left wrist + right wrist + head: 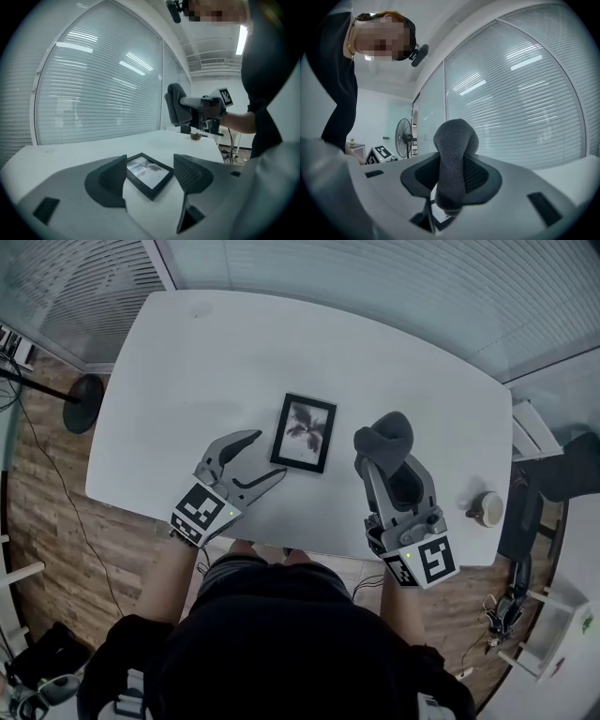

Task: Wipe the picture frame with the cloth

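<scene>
Left gripper (pixel 266 456) spread at picture frame (pixel 304 432) near table (pixel 187 381) front edge, likely steadying; right gripper (pixel 392 474) pinches grey cloth (pixel 386 432) for wiping.

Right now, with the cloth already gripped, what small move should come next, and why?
Probably ease the left gripper forward and close it on the near edge of the picture frame to steady it. Its jaws stand open with the frame lying flat on the table just beyond them, untouched, while the right gripper holds the cloth clamped, raised above the table.
</scene>
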{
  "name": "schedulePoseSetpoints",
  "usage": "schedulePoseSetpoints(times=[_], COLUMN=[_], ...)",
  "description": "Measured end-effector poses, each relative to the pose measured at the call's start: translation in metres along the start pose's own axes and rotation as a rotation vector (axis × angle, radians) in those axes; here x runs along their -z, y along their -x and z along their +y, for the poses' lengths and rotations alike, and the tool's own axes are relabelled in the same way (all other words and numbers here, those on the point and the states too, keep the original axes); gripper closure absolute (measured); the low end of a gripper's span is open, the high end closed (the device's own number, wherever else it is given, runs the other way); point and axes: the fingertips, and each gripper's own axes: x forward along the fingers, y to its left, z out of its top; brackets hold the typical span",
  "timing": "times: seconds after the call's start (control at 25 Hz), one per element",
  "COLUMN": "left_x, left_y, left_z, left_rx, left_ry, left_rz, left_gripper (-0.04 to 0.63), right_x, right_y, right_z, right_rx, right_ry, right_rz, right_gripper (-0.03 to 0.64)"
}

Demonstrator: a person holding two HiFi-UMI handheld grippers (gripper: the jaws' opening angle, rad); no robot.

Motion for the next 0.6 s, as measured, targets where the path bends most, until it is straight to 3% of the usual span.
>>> schedulePoseSetpoints(times=[0.32,0.6], left_x=[0.031,0.047], left_y=[-0.025,-0.041], left_z=[0.002,0.000], left_rx=[-0.002,-0.022], left_ry=[0.002,-0.030], left_rz=[0.137,0.206], left_gripper=[0.241,0.236], right_x=[0.005,0.010], right_y=[-0.006,-0.003], right_z=[-0.001,0.004], right_rx=[-0.007,-0.005], right_ry=[-0.027,-0.030], right_rz=[0.012,0.015], right_gripper=[0.495,0.495])
